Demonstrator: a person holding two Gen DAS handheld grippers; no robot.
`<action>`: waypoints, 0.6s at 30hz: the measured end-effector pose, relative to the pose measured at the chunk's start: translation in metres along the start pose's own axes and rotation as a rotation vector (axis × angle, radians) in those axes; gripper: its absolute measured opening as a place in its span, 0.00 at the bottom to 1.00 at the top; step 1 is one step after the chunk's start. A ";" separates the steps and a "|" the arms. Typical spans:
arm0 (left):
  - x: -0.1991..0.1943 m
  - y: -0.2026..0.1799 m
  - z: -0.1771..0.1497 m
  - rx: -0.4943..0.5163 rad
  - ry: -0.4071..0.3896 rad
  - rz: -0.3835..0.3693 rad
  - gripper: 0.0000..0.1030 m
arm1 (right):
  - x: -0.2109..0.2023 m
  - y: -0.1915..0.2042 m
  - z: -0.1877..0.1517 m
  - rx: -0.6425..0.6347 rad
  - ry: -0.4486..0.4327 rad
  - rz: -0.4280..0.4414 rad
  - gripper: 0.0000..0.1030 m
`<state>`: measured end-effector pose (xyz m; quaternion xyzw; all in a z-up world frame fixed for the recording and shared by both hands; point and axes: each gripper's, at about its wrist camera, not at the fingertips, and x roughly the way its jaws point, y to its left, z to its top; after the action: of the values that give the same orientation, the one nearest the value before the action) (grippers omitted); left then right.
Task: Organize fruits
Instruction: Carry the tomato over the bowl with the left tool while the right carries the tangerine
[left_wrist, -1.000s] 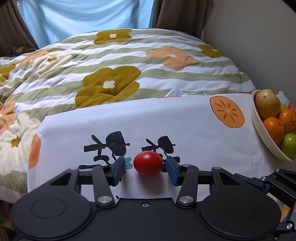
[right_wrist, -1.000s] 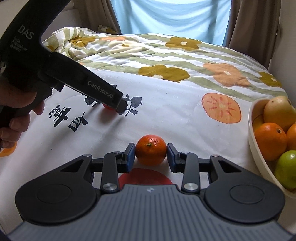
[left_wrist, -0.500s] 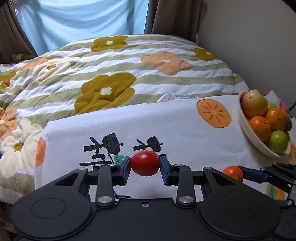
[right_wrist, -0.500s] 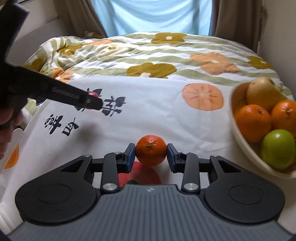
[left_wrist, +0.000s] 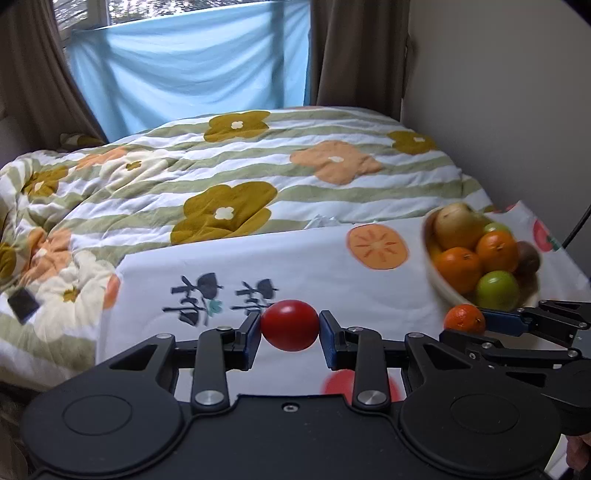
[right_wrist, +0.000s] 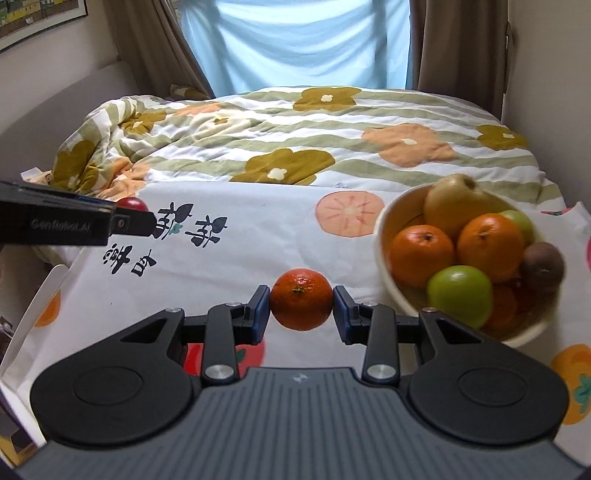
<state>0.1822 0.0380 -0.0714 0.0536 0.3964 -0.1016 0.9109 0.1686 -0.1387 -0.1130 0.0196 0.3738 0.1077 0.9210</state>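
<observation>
Red tomato (left_wrist: 290, 325) pinched between the blue pads of the left gripper (left_wrist: 290, 334), above the printed white cloth (left_wrist: 314, 266). Mandarin (right_wrist: 301, 299) clamped in the right gripper (right_wrist: 301, 308), just beside the cream bowl (right_wrist: 384, 240) holding oranges, a green apple and a pear.

1. Floral quilt (left_wrist: 258, 173) – striped green and white, covers the bed.
2. White printed cloth (right_wrist: 266, 236) – lies over the quilt's near part.
3. Blue curtain (left_wrist: 192, 74) – hangs between brown drapes (right_wrist: 458, 44).
4. Framed picture (right_wrist: 37, 18) – upper left wall.
</observation>
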 end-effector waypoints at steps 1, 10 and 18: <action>-0.004 -0.006 -0.002 -0.007 -0.003 0.001 0.36 | -0.006 -0.005 0.000 -0.004 -0.004 0.004 0.50; -0.020 -0.062 0.004 -0.030 -0.043 0.010 0.36 | -0.054 -0.061 0.008 -0.014 -0.042 -0.001 0.50; -0.005 -0.117 0.027 -0.029 -0.075 -0.021 0.36 | -0.063 -0.125 0.025 -0.015 -0.052 -0.030 0.50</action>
<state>0.1711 -0.0795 -0.0512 0.0325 0.3641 -0.1073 0.9246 0.1652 -0.2726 -0.0668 0.0099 0.3492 0.0962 0.9321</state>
